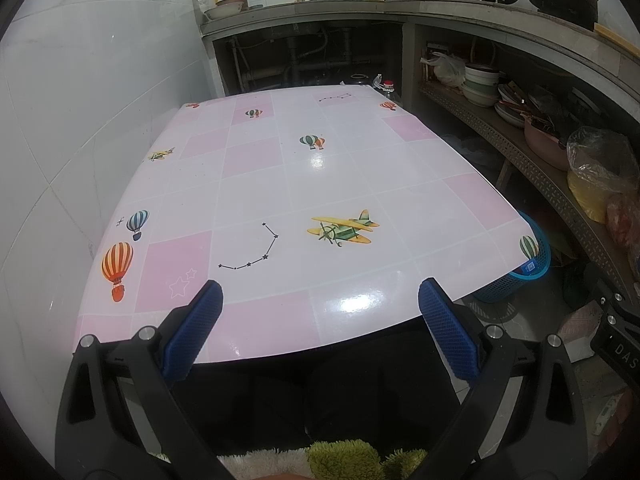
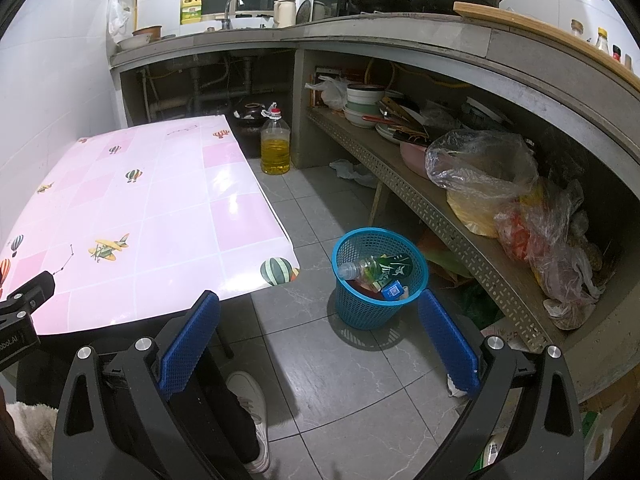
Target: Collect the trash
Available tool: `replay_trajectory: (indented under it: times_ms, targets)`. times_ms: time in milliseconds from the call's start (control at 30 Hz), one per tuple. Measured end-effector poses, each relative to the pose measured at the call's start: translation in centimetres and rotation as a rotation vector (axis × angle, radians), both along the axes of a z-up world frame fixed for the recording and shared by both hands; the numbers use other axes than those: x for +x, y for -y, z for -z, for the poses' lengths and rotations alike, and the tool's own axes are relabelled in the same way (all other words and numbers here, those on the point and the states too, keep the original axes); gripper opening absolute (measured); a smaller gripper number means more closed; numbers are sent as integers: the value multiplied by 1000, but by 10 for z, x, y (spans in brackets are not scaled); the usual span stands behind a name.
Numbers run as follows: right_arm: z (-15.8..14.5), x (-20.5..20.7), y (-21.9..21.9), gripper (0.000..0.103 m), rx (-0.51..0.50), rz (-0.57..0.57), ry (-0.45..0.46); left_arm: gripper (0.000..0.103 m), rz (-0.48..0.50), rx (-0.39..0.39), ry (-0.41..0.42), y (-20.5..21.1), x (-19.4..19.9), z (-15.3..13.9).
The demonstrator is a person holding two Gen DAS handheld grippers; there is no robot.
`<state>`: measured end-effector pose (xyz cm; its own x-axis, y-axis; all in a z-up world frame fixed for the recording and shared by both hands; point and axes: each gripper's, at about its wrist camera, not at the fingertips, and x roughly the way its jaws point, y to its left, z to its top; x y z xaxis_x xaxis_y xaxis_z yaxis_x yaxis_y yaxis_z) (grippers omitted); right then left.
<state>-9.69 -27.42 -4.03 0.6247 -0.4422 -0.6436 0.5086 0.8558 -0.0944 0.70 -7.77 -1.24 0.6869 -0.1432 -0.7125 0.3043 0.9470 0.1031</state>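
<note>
My left gripper (image 1: pixel 320 300) and right gripper (image 2: pixel 320 310) are both spread, holding nothing. The bench (image 1: pixel 280 184) looks bare; I'd check the blue basket (image 2: pixel 352 312) holds everything.

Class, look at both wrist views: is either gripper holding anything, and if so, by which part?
Nothing is held. The left gripper and the right gripper are both open and empty.

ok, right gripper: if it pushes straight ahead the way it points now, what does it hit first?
Probably the blue plastic mesh wastebasket on the grey tiled floor, holding a clear plastic bottle. The open right gripper aims between the pink patterned table and the basket, so it might meet floor first; depth is unclear.
</note>
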Motion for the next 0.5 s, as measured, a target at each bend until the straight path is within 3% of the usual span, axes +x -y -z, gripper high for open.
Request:
replay_trajectory:
  times_ms: [500]
  targets:
    - [0, 0, 0, 96, 0, -1, 0, 94, -3, -1, -5, 0, -1, 2]
